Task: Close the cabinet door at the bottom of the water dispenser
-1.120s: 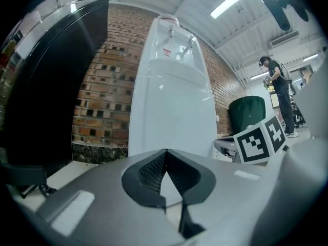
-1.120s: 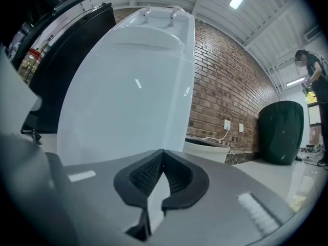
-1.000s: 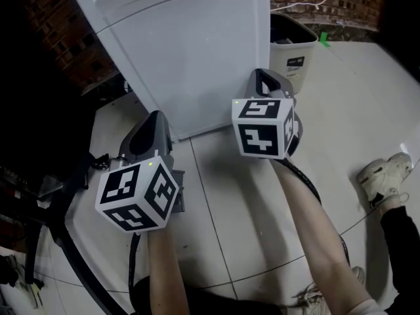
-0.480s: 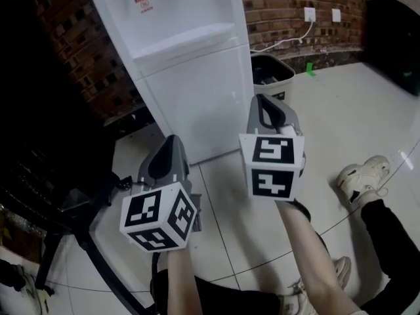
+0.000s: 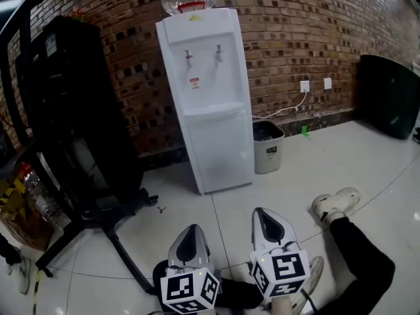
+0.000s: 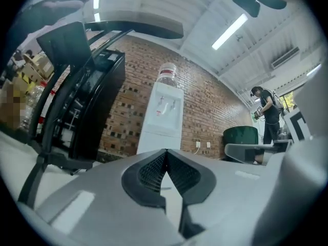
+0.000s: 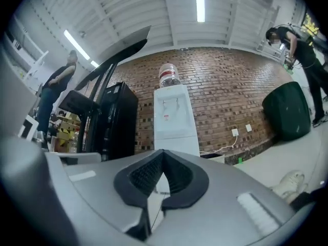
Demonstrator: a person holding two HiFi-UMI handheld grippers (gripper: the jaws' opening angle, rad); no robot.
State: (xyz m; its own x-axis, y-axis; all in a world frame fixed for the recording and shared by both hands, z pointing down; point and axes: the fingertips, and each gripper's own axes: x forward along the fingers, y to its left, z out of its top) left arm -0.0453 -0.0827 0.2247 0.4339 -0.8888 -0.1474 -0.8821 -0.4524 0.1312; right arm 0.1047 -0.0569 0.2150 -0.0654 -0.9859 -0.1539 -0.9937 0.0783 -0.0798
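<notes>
The white water dispenser [image 5: 205,90] stands against the brick wall with a bottle on top. Its bottom cabinet door [image 5: 220,149] lies flush with the body, closed. Both grippers are far back from it, at the bottom of the head view, pointing toward it. My left gripper [image 5: 189,233] is shut with nothing between its jaws, and so is my right gripper [image 5: 263,215]. The dispenser [image 6: 164,118] shows beyond the closed tips of the left gripper [image 6: 165,152]. It also stands beyond the right gripper [image 7: 162,152], where the dispenser [image 7: 174,118] is small and distant.
A grey waste bin [image 5: 268,147] stands right of the dispenser, below a wall socket [image 5: 305,85]. A tall black cabinet [image 5: 69,104] and a black stand's legs [image 5: 108,225] fill the left. A dark bin [image 5: 390,96] sits far right. A leg and white shoe [image 5: 335,203] lie near the right gripper.
Both grippers have pulled back and up from the dispenser's base. The dispenser, close and filling the top before, now stands whole and far off.
</notes>
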